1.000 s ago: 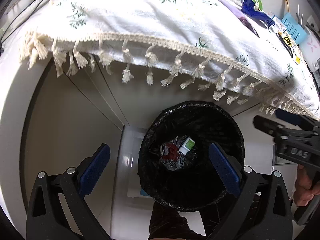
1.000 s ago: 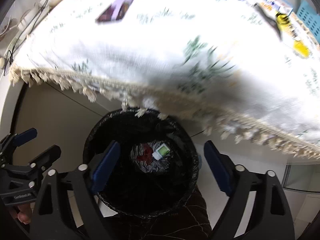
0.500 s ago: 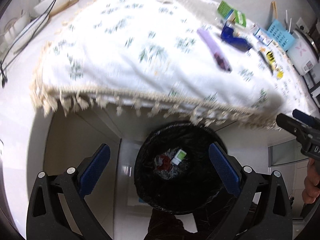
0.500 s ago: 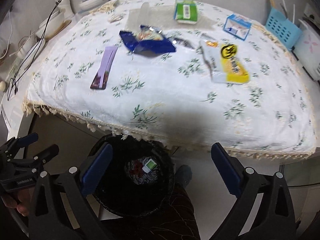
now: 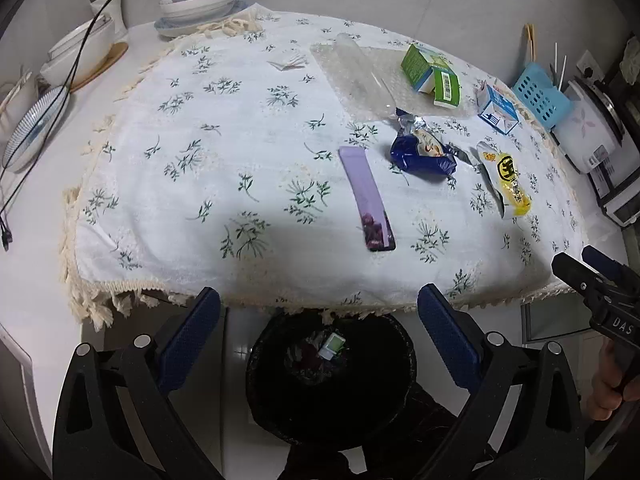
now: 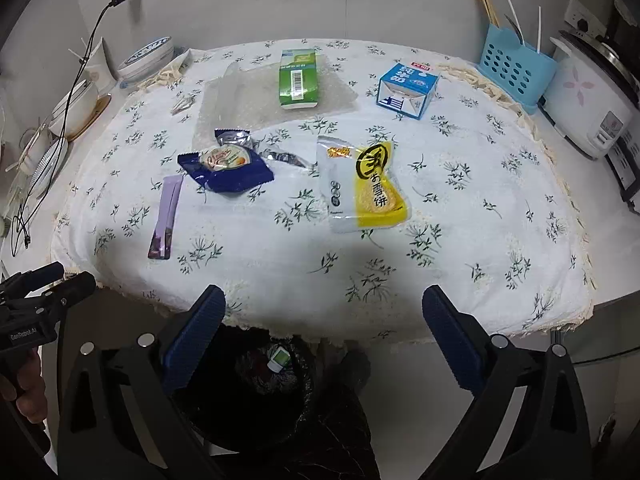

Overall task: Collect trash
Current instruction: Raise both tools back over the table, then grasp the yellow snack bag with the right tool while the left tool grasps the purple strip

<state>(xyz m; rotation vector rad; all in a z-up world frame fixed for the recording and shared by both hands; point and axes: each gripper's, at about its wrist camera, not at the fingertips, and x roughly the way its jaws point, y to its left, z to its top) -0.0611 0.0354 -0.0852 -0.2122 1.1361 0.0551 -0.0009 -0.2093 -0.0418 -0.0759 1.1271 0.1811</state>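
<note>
Trash lies on a floral tablecloth [image 5: 240, 168]: a purple wrapper [image 5: 366, 196] [image 6: 165, 216], a blue snack bag [image 5: 424, 152] [image 6: 226, 168], a yellow-white packet [image 5: 504, 180] [image 6: 364, 184], a green carton [image 5: 434, 74] [image 6: 299, 78], a blue-white milk carton [image 5: 498, 110] [image 6: 408, 88] and clear plastic [image 5: 360, 76] [image 6: 240, 108]. A black bin [image 5: 332, 376] [image 6: 248, 392] below the table edge holds a small green-white carton and crumpled scraps. My left gripper [image 5: 318, 332] and right gripper [image 6: 324, 328] are open and empty above the bin.
Bowls and plates [image 5: 198, 2] stand at the back left with a black cable [image 6: 80, 68]. A blue utensil basket [image 6: 516, 68] and a white rice cooker [image 6: 592, 92] stand at the back right.
Both grippers rose from looking down into the bin, under the cloth's fringe, to looking over the tabletop. The trash on the table came into view.
</note>
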